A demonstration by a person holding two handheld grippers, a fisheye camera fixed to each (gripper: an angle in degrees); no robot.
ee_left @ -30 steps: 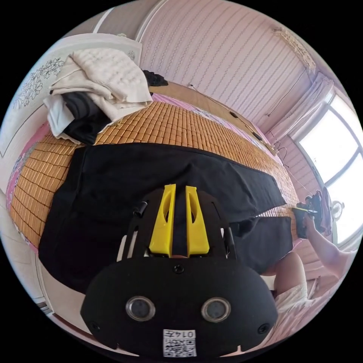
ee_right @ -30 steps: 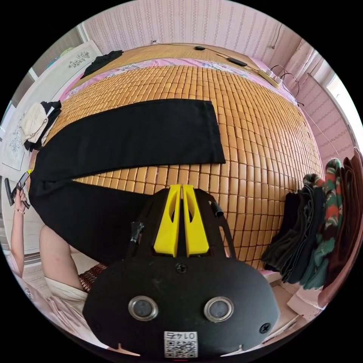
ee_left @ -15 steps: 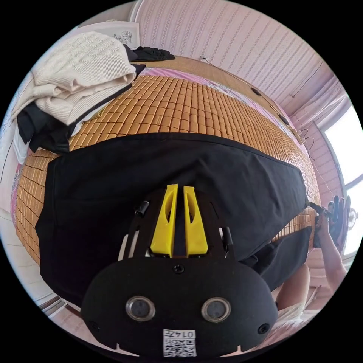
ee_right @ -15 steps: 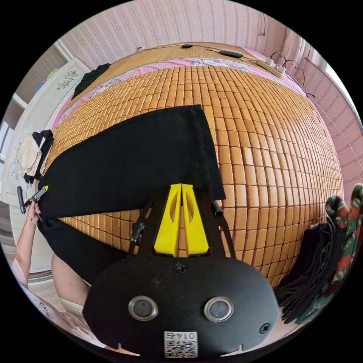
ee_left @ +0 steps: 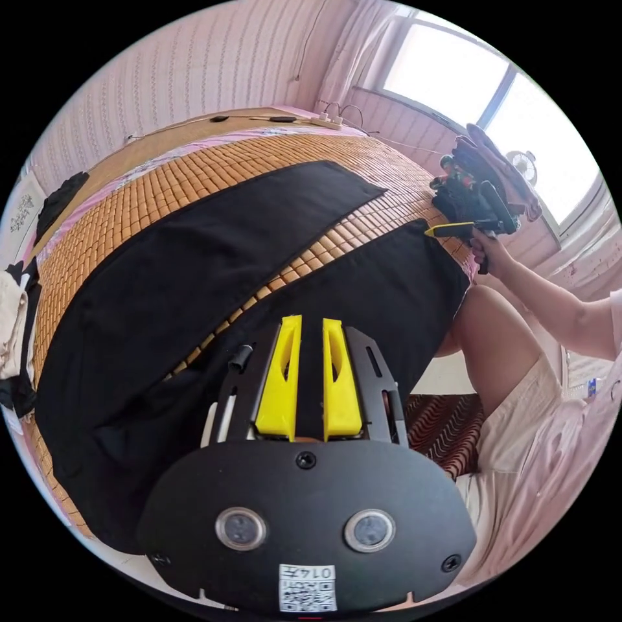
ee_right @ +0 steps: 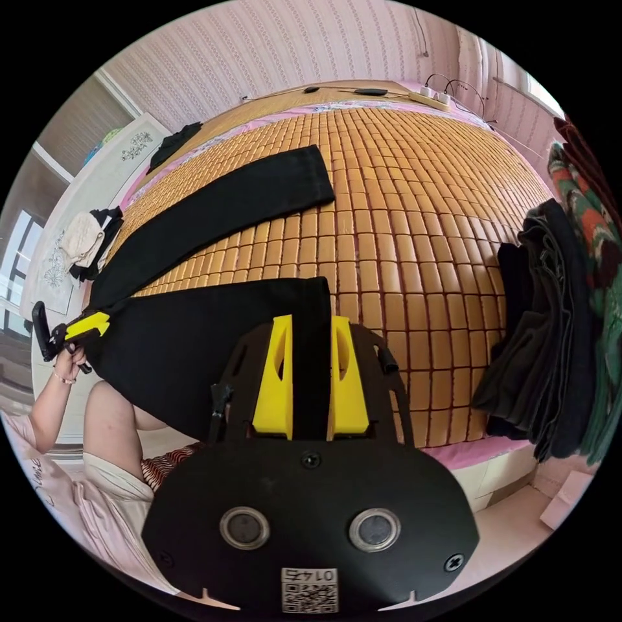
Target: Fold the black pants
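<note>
The black pants (ee_left: 214,259) lie spread on a bamboo mat (ee_left: 129,201), legs parted in a V. My left gripper (ee_left: 312,321) hovers over the near leg close to the waist, jaws a little apart over black cloth. In the right gripper view it (ee_right: 91,322) sits at the pants' waist edge, held by a hand. My right gripper (ee_right: 312,317) stands open, with the near leg's hem (ee_right: 321,291) running between its jaws. The far leg (ee_right: 227,201) lies flat beyond. The right gripper (ee_left: 447,230) also appears at the hem corner.
A stack of folded dark and patterned clothes (ee_right: 557,324) stands at the mat's right edge. A cream knit pile (ee_right: 81,236) and a black garment (ee_right: 172,139) lie at the far side. The person's knee (ee_left: 492,337) is against the bed edge. A power strip (ee_right: 434,97) lies at the back.
Both cameras have swung round. My right jaws, shut before, have opened around the near leg's hem. My left jaws stand slightly wider apart than half a second ago.
</note>
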